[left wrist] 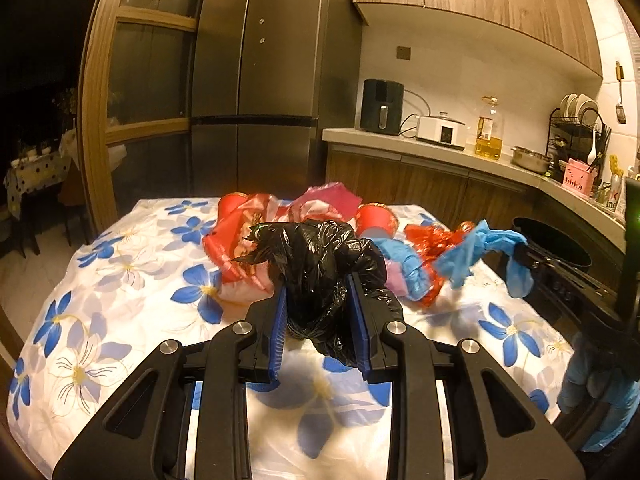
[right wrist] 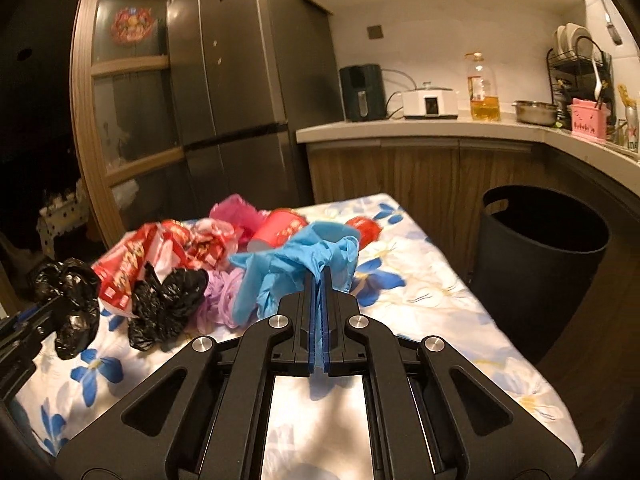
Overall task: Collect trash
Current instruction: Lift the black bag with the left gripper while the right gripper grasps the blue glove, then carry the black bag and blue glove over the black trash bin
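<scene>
Here, the left gripper (left wrist: 318,288) clamps a crumpled black bag (left wrist: 320,264). The right gripper (right wrist: 320,276) pinches a blue glove (right wrist: 296,256), the black bin (right wrist: 540,256) at three o'clock

Trash pile (right wrist: 192,256) on table (right wrist: 432,304); bin (right wrist: 540,264) right.

This is a home kitchen. A tall steel fridge (left wrist: 256,80) stands by a wooden door (left wrist: 140,80) with glass panes. To the right of the fridge runs a counter (right wrist: 420,126) with wood cabinets below and above. On the counter stand an air fryer (right wrist: 362,92), a white cooker (right wrist: 430,104), an oil bottle (right wrist: 484,88), a steel bowl (right wrist: 534,111) and a dish rack (right wrist: 580,60) with plates. In front of the fridge is a table (left wrist: 100,300) with a flowered cloth, and a black bin (right wrist: 540,256) stands beside it.
</scene>
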A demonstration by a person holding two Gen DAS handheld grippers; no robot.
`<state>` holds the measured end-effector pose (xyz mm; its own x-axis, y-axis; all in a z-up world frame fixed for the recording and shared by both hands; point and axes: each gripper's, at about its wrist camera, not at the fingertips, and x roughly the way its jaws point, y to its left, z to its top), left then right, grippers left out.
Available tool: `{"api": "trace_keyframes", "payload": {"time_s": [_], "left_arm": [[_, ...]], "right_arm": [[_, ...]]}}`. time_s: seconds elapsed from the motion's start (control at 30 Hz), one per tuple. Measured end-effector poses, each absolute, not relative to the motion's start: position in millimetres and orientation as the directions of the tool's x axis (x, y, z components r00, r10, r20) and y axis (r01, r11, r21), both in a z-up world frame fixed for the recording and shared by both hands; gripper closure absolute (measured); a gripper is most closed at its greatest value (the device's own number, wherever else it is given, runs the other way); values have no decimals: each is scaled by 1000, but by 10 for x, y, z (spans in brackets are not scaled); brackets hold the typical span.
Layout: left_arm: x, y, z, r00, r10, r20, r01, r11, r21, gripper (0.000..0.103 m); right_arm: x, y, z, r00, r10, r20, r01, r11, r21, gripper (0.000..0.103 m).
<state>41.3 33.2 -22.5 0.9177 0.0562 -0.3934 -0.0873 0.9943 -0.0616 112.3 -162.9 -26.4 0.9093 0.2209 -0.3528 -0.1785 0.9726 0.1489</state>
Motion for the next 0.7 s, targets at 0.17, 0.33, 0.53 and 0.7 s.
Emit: {"api": "trace_keyframes", "payload": {"time_s": [0.17,0.33,0.53,0.7], "left_arm": [[401,167,-111,932,33,-361,-54,997,-50,75],[446,-69,-7,943,-13,-333,-1,999,-42,75],[594,-457,150,950,-91,-299,88,996,-25,75],[762,-833,291,953,-159,-256,164,986,-3,75]], "right_arm": [[942,-1817,-110,931,202,-305,-161,975,154,101],[798,-2076,48,952,159,-261,-120,980,160,101],[723,-2443,225,973,95,-211,-56,981,183,101],[723,-2750,329,985,23,-173,10,981,192,101]]}}
